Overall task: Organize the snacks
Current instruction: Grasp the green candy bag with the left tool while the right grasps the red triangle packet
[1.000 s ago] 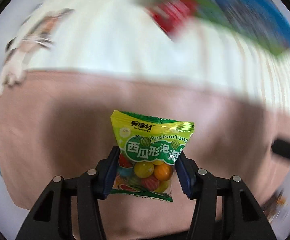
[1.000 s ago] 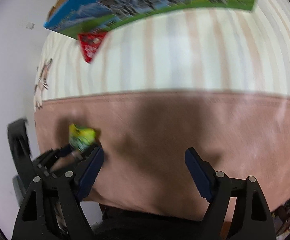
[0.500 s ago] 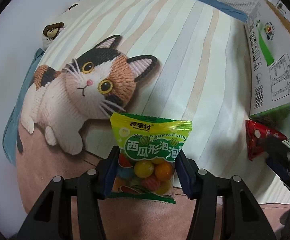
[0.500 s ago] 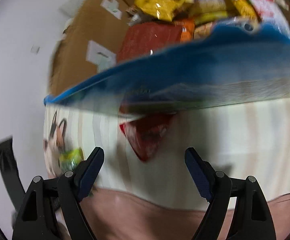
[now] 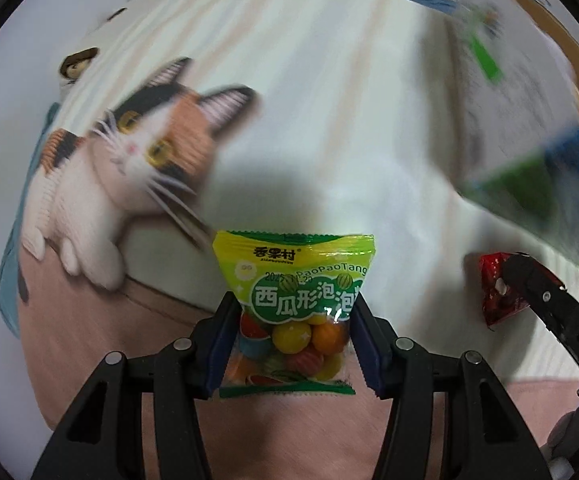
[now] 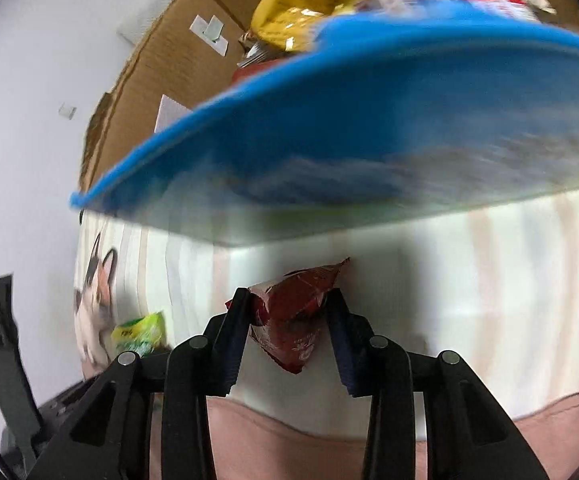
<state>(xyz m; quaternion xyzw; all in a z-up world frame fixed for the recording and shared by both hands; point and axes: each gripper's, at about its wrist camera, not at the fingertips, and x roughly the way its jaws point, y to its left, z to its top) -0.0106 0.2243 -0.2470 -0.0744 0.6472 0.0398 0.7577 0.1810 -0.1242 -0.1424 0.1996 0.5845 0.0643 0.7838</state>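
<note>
My left gripper (image 5: 293,320) is shut on a green-and-yellow bag of watermelon gum balls (image 5: 293,272), held upright above the cat blanket (image 5: 329,100). The same bag (image 6: 141,332) shows at the lower left of the right wrist view. On the striped blanket, just in front of a blue box, lies a red snack packet (image 6: 289,336). My right gripper (image 6: 289,298) has its jaws closing on that packet, and both pads touch its sides. In the left wrist view the red packet (image 5: 493,292) lies at the right with the right gripper (image 5: 549,304) on it.
A blue-and-green printed box (image 6: 369,140) stands right behind the red packet. Behind it an open cardboard box (image 6: 161,68) holds yellow snack bags (image 6: 309,4) and several other packs. A cat picture (image 5: 149,140) covers the blanket's left part; its pink band (image 5: 129,340) runs along the near edge.
The right gripper moved forward to the red packet and its wide-open jaws closed around it. The left gripper carried the gum bag from the pink band over the cat picture.
</note>
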